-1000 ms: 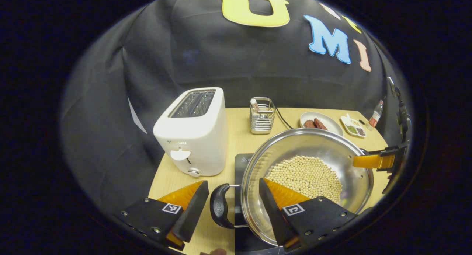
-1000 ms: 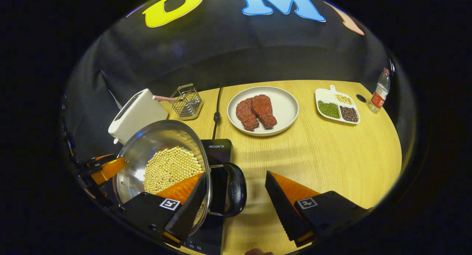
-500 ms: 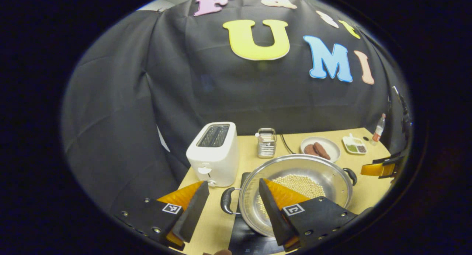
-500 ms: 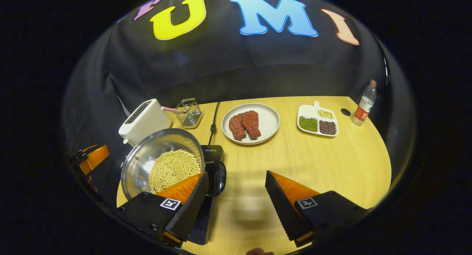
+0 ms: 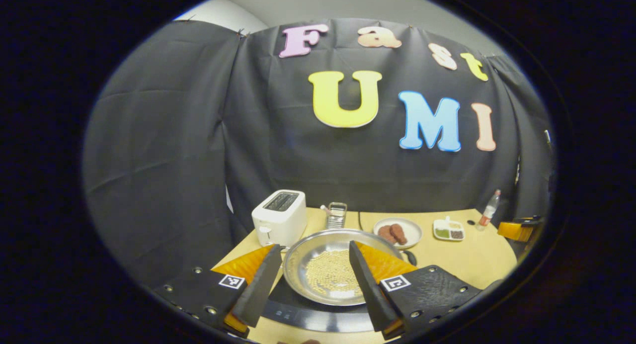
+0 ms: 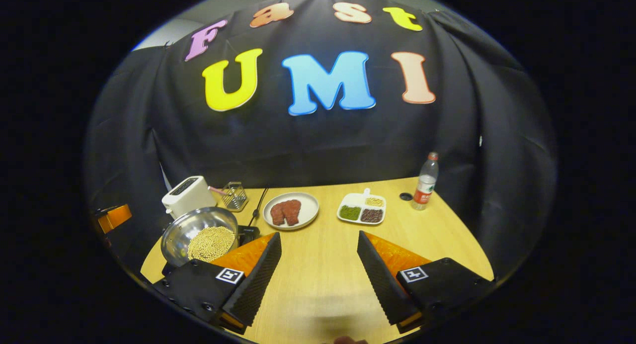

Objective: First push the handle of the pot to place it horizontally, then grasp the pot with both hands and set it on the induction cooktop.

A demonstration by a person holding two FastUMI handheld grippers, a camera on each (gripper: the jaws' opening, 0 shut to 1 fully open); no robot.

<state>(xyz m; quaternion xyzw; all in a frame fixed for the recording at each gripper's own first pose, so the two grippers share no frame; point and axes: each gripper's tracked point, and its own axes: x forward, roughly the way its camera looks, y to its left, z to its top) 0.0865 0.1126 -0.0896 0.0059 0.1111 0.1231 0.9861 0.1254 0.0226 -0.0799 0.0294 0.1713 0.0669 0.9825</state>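
Note:
A steel pot (image 5: 304,257) holding pale beans sits on the black induction cooktop (image 5: 318,320) near the table's front left. One black handle (image 5: 410,257) sticks out on its right side. My left gripper (image 5: 314,267) hovers above and behind the pot, open, with nothing between its fingers. In the right gripper view the pot (image 6: 185,230) lies at the lower left, with a corner of the cooktop (image 6: 248,231) beside it. My right gripper (image 6: 318,247) is open over bare table, well right of the pot. Each gripper appears at the edge of the other's view: the right one (image 5: 516,229) and the left one (image 6: 112,217).
Behind the pot stand a white toaster (image 5: 279,216) and a wire rack (image 5: 337,214). Further right on the wooden table (image 6: 422,234) are a plate of meat (image 6: 290,211), a divided dish of beans (image 6: 361,213) and a water bottle (image 6: 426,183). A black cable (image 6: 258,210) runs to the cooktop.
Both grippers have drawn back and up, away from the pot's handles they straddled a second ago. They stay open. The pot rests on the cooktop.

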